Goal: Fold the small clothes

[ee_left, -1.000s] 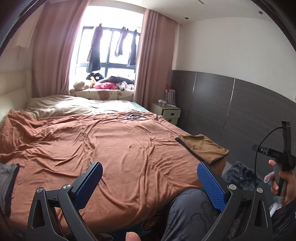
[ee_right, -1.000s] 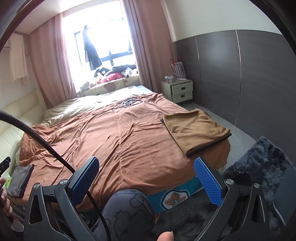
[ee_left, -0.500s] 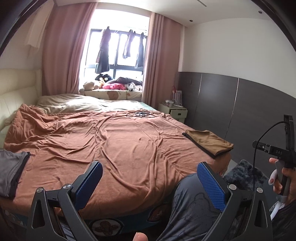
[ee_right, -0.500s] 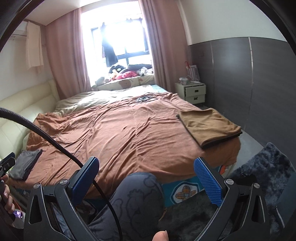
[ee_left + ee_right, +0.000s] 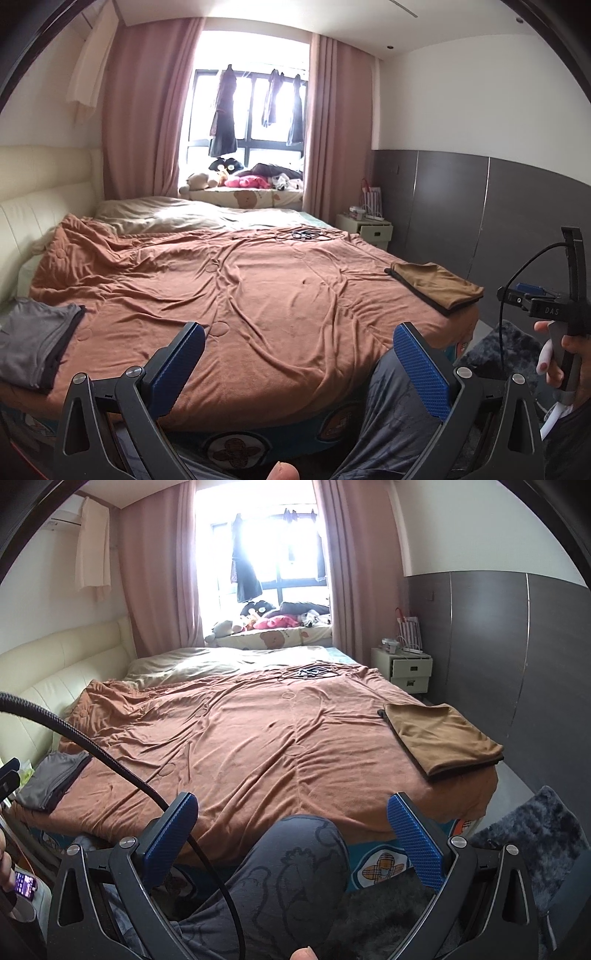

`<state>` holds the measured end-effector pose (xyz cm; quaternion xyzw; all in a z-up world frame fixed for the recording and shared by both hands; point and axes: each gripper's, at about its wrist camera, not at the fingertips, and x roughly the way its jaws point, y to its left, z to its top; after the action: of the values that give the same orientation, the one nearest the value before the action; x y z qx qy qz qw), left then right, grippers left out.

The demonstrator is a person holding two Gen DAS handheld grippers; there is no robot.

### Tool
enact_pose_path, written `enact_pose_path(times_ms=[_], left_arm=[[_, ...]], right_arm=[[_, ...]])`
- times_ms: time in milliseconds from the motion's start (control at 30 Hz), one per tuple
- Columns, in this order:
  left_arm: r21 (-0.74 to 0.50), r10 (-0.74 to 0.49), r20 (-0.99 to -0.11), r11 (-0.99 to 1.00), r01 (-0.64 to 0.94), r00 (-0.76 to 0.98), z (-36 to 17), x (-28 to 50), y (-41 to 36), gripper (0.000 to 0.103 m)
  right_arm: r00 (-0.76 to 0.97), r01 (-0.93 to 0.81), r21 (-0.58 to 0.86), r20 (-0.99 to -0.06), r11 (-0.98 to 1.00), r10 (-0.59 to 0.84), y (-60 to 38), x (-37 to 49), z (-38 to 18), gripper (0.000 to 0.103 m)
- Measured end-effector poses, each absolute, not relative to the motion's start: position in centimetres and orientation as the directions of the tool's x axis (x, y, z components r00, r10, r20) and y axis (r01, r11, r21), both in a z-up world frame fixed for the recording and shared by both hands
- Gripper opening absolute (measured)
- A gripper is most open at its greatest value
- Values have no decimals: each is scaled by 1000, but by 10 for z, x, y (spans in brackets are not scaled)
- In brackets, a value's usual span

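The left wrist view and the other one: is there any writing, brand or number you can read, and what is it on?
"DAS" in pale letters on the black body of the right gripper, seen in the left wrist view.
Phone screen at the lower left of the right wrist view: lit, text too small to read.
Bed base badges: pictures only, no readable words.

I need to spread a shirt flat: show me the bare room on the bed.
The widest free patch is mid-blanket, between the grey garment at the left edge and the folded brown garment at the right corner. The near edge between them is bare too. The far end is crowded: cables lie there, with the pillow behind.
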<state>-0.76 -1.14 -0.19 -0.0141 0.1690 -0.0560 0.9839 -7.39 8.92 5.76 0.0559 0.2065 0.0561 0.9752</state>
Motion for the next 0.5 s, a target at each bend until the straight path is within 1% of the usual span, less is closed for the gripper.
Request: enact_pose_path(times_ms=[133,267,500], left_arm=[[-62,-120,-325,992,106,938,-2,-9,-9,103],[-41,-95,-325,995,87,941,-2,-12,-11,103],[-45,-103,-326,995,94,940,-1,-15,-12,103]], right_arm=[[910,-90,126,-392,988,133,92,-75,59,102],[911,-91,128,-390,988,135,92,-76,56,102],[912,-106,156,-378,982,158,92,-85,59,102]])
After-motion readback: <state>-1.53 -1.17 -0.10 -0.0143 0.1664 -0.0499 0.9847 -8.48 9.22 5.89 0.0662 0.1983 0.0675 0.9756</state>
